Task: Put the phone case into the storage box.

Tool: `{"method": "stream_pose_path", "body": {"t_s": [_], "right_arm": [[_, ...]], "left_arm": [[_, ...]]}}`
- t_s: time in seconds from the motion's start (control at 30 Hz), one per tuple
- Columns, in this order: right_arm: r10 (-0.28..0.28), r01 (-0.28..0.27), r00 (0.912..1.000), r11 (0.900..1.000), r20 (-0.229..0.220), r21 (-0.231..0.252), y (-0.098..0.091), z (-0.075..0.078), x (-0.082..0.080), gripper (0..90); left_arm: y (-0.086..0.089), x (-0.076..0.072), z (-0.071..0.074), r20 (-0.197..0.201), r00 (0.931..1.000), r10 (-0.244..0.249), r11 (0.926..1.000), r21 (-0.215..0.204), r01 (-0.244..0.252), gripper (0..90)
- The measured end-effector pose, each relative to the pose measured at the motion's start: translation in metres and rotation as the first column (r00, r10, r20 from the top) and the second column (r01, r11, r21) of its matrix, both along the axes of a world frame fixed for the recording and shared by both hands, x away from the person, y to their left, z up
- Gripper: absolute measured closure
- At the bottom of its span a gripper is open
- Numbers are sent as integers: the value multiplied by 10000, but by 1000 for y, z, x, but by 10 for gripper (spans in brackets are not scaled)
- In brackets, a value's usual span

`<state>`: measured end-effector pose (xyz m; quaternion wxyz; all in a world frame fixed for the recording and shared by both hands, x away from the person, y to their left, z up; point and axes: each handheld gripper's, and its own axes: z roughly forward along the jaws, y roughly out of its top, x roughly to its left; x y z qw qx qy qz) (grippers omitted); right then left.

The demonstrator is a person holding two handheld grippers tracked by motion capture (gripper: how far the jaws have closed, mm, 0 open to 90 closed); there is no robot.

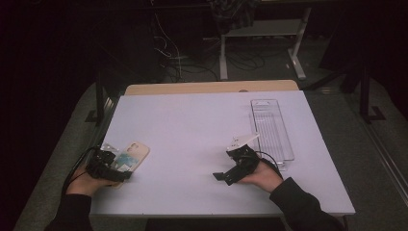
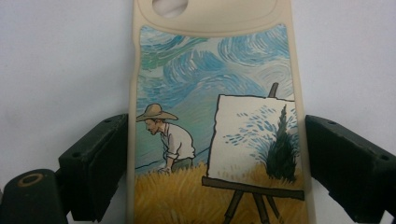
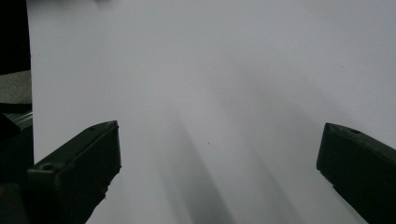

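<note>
Left gripper view — phone case (image 2: pixel 217 140) lying between the left gripper (image 2: pixel 217 163) jaws, long axis running straight ahead, left jaw touching, right jaw just clear; right gripper (image 3: pixel 219 172) idling open, well apart.

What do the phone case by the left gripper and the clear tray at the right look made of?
Phone case: likely soft matte silicone or rubbery plastic; beige rounded rim, printed painting on its back, no glare. Clear tray: see-through ribbed hard plastic, probably acrylic; the white table shows through, with bright glints on its rim.
</note>
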<state>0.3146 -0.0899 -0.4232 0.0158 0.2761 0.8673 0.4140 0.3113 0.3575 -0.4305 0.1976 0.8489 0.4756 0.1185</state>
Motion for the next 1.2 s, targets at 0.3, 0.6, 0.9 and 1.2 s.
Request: {"method": "stream_pose_path", "body": {"t_s": [0.3,0.6,0.9,1.2], "right_arm": [[-7,7,10000,10000,70,84,-1,1,0,0],[8,-9,10000,9999,55,109,-1,1,0,0],[34,-36,9999,9999,135,146,-1,2,0,0],[54,-56,9999,9998,105,215,-2,5,0,0]], "left_arm": [[-4,2,5,-31,10000,-83,10000,7,83,111],[-8,1,17,416,9991,-88,9994,-345,102,113],[-12,2,28,709,9972,-249,9957,-874,310,113],[-22,5,42,999,9928,-657,9906,-1133,770,113]]}}
